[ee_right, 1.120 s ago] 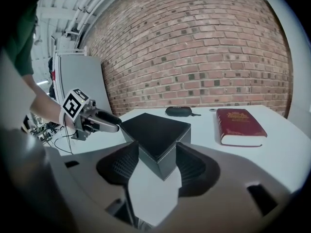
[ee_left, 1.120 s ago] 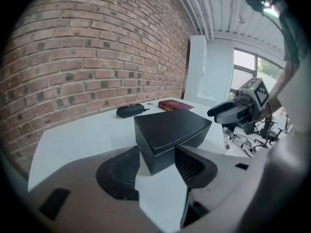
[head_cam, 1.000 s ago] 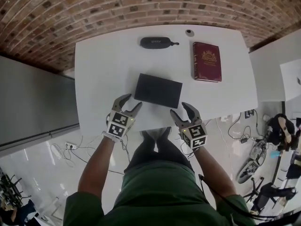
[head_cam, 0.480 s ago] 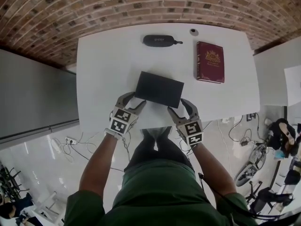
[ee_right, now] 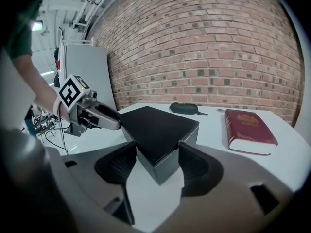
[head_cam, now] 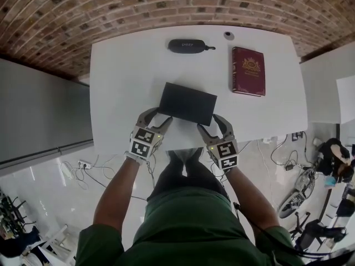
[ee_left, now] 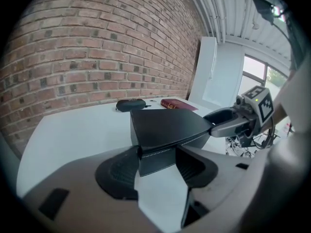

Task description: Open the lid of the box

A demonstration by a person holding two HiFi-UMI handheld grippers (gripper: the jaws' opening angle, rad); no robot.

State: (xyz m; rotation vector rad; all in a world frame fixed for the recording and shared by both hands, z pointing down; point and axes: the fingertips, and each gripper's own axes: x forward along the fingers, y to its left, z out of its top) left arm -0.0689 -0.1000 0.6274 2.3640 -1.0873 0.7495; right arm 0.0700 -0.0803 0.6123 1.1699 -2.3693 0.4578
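A flat black box (head_cam: 187,104) with its lid down lies near the front of the white table (head_cam: 122,76). My left gripper (head_cam: 157,118) is at its near left corner. In the left gripper view the jaws (ee_left: 158,166) stand open, with that corner of the box (ee_left: 170,125) between them. My right gripper (head_cam: 209,124) is at the near right corner, also open, and its pads (ee_right: 194,161) flank the corner of the box (ee_right: 158,130) without pressing. Each gripper view also shows the other gripper's fingers against the box's front side.
A maroon book (head_cam: 248,71) lies at the back right of the table and a black zip case (head_cam: 188,46) at the back middle, with a small round object (head_cam: 227,36) beside it. A brick wall runs behind the table. Cables lie on the floor under the front edge.
Both grippers have moved forward from just off the table's front edge to the box's two near corners. The box has not moved.
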